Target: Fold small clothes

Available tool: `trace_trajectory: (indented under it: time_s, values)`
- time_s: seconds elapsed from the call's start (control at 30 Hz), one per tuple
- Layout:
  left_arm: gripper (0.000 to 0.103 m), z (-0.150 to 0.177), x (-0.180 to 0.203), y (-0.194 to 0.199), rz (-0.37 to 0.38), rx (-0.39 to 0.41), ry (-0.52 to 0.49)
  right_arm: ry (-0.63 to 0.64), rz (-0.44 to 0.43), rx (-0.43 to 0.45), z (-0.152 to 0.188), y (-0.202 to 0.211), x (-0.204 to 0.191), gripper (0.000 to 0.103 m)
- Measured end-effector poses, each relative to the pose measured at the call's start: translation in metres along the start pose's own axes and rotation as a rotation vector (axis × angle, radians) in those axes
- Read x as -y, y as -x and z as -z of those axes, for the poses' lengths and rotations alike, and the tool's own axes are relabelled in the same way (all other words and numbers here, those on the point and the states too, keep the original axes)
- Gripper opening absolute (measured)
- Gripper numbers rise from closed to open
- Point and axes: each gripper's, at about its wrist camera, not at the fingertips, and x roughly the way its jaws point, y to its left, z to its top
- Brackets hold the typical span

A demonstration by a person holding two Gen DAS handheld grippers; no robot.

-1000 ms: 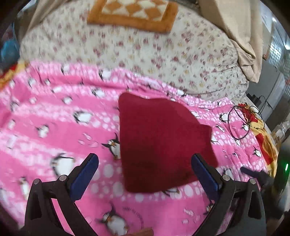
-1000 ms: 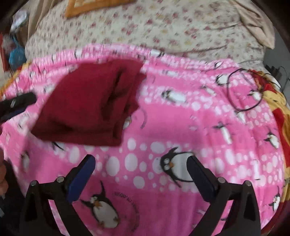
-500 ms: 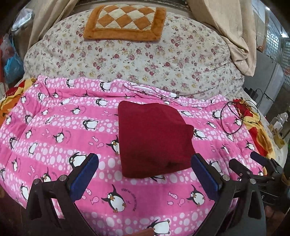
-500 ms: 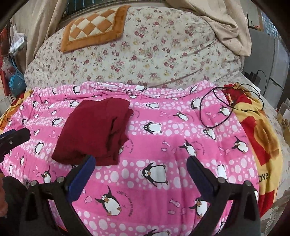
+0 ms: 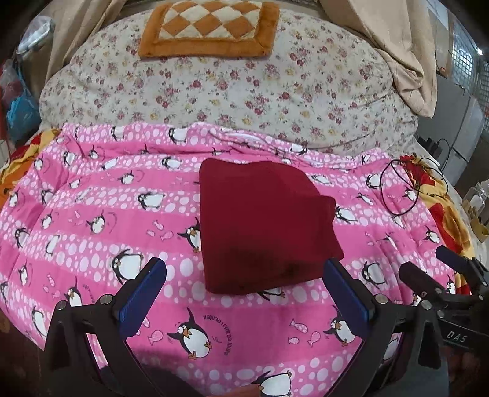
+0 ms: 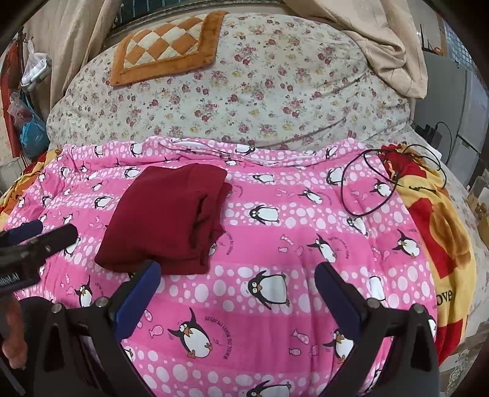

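Observation:
A dark red garment (image 5: 262, 226) lies folded into a compact block on the pink penguin blanket (image 5: 91, 213); in the right wrist view it (image 6: 171, 220) sits left of centre with its layered edges facing right. My left gripper (image 5: 244, 274) is open and empty, held back from the garment's near edge. My right gripper (image 6: 238, 278) is open and empty, to the right of the garment over bare blanket. Each gripper shows at the edge of the other's view, the right one (image 5: 440, 274) and the left one (image 6: 39, 235).
A floral quilt (image 5: 229, 88) lies behind the blanket, with an orange checkered cushion (image 5: 211, 27) on it. A black cable loop (image 6: 366, 189) lies at the right on a yellow and red blanket (image 6: 443, 229). Beige cloth (image 6: 382, 39) hangs at the back right.
Both grippers have pulled back and up from the garment, so more of the bed shows. The red garment stays folded on the blanket. Both stay open.

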Motion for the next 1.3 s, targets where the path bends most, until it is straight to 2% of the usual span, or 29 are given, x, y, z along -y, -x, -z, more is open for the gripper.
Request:
trace_trajectory:
  time_s: [0.17,0.4,0.7,1.3]
  values:
    - [0.097,0.002,-0.003,-0.006,0.004,-0.008,0.012,0.014,0.009,-0.012,0.0,-0.005,-0.007,0.102]
    - [0.097,0.008,0.007,-0.002,-0.016,0.019,-0.036,0.026,-0.015,0.005,0.0,0.002,-0.014,0.102]
    - [0.097,0.008,0.007,-0.001,-0.014,0.017,-0.034,0.045,-0.016,0.021,-0.001,0.012,-0.021,0.102]
    - [0.097,0.01,0.004,-0.005,-0.023,0.003,-0.03,0.046,-0.029,0.008,0.003,0.008,-0.026,0.102]
